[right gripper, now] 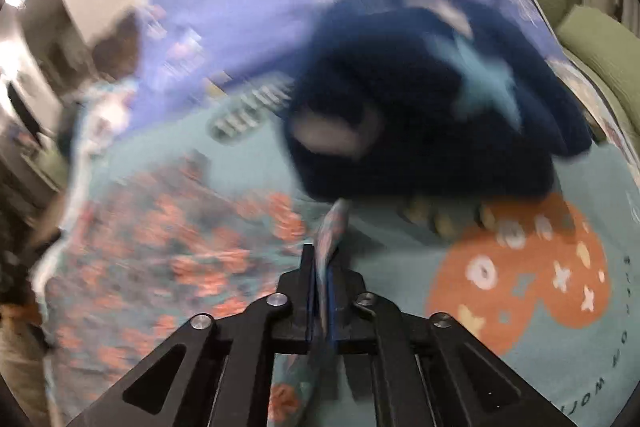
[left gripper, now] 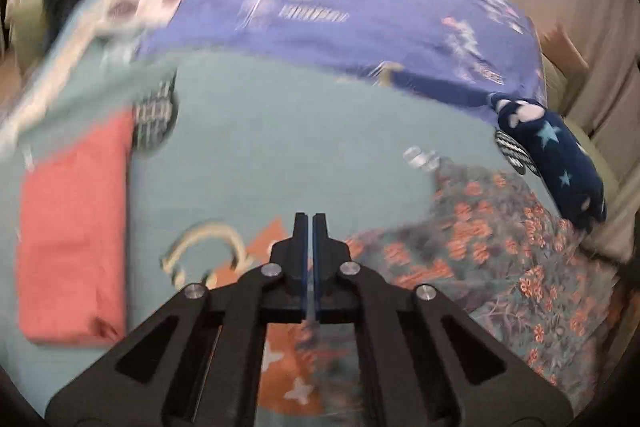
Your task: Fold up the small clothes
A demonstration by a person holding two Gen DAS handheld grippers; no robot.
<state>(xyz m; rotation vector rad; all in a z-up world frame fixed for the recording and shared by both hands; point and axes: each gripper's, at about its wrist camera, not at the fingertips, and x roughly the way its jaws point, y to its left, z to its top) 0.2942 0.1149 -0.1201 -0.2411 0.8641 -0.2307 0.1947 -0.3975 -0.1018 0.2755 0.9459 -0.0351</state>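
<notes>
Right gripper (right gripper: 322, 267) jaws pinched on floral cloth (right gripper: 168, 251) edge beside navy bundle (right gripper: 420, 107), left gripper (left gripper: 310, 227) jaws closed empty; lift slow, keep edge taut, align corners.

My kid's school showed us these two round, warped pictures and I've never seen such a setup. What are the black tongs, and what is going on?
A person holds a two-finger gripper in each hand; a fisheye camera on each looks along its fingers. In the left view, the left gripper is shut with nothing visible between its tips. In the right view, the right gripper pinches a fold of the floral garment. On the teal bed cover also lie a folded coral cloth and a dark blue starred garment.
</notes>
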